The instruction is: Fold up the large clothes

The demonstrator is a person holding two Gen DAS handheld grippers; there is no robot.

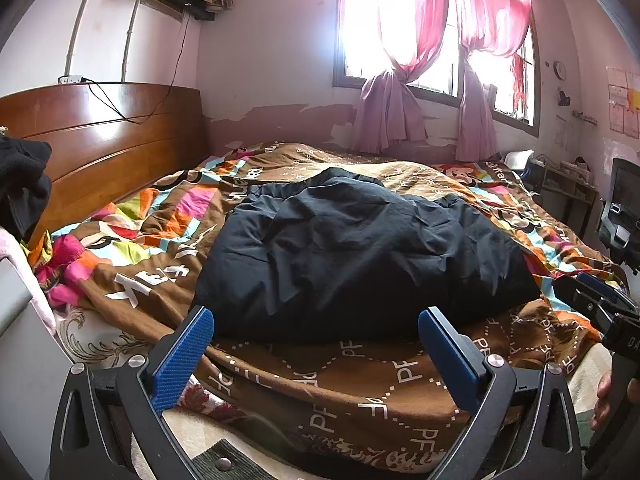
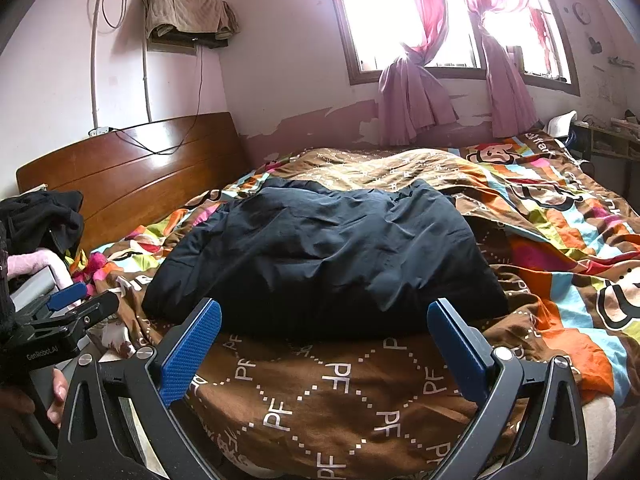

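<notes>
Left gripper [image 1: 316,322]: jaws spread wide, nothing between them, held low at the near edge of the bed, pointed at the garment. Right gripper [image 2: 325,316]: same posture, jaws apart and empty, just to the side of the left one. Each shows at the margin of the other's view, so the two sit close together, side by side. Neither touches cloth.

Just beyond the blue fingertips [image 1: 202,322]: a large black padded jacket [image 1: 360,248], lying in a rumpled, puffy mound on the quilt [image 1: 340,384]. Near hem faces the grippers; far end rises toward the window. It looks bulky and slippery, likely to spring back when creased. Whether any fold is already made I cannot tell; sleeves are not distinguishable.

Reading of the stance: both grippers parked open at the hem, probably so each can take a near corner and work the jacket symmetrically.

Further out: brown-and-bright patterned quilt covers the whole bed, soft and uneven, a poor flat base. Wooden headboard [image 1: 100,132] to the left, dark clothes heaped [image 1: 22,184] beside it. Pink curtains [image 1: 392,116] knotted at a bright window behind.
</notes>
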